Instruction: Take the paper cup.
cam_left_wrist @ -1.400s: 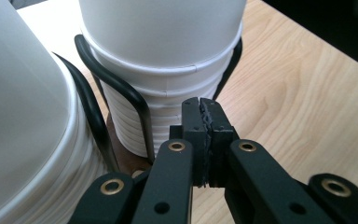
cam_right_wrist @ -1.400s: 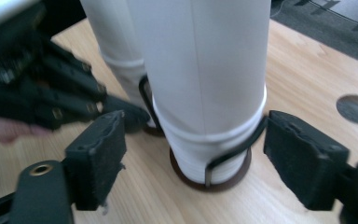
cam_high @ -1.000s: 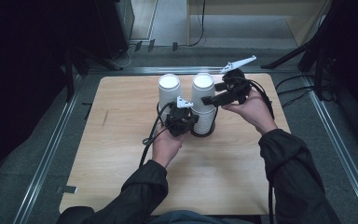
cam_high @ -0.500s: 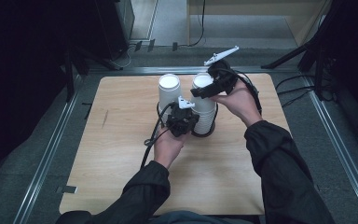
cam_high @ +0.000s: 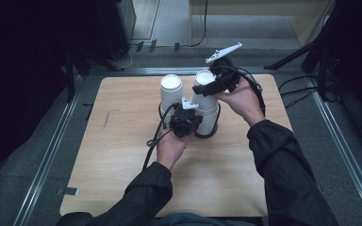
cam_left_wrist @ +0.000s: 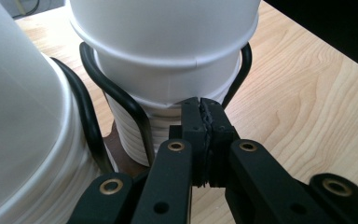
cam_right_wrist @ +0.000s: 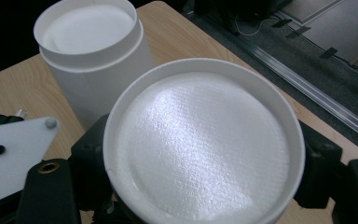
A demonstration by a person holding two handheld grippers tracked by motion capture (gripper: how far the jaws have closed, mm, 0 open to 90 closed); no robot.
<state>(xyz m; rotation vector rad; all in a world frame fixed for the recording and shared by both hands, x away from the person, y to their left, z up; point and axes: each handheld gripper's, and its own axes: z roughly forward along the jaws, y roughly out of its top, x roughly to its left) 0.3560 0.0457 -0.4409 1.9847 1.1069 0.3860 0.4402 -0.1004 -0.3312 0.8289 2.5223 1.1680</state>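
Two stacks of upturned white paper cups stand in a black wire holder [cam_high: 207, 135] mid-table: a left stack [cam_high: 170, 92] and a right stack [cam_high: 208, 113]. My left gripper [cam_high: 192, 117] is shut, its tips against the lower rims of the right stack [cam_left_wrist: 168, 56] beside the wire holder [cam_left_wrist: 121, 100], with nothing seen between them. My right gripper [cam_high: 206, 89] reaches in from the right with the top cup [cam_high: 204, 77] of the right stack between its jaws. These have just been closing, and the pads press both sides of that cup [cam_right_wrist: 205, 144]. Behind it stands the left stack [cam_right_wrist: 93, 51].
The wooden table [cam_high: 122, 165] has bare room in front and to the left. The left gripper's cable [cam_high: 153, 141] trails toward the person. Metal rails [cam_high: 47, 155] run along both sides, and dark stands and cables lie on the floor beyond the far edge.
The right gripper has moved up and toward the far side, its jaws narrowing onto the top cup of the right stack. The left gripper has stayed put, shut.
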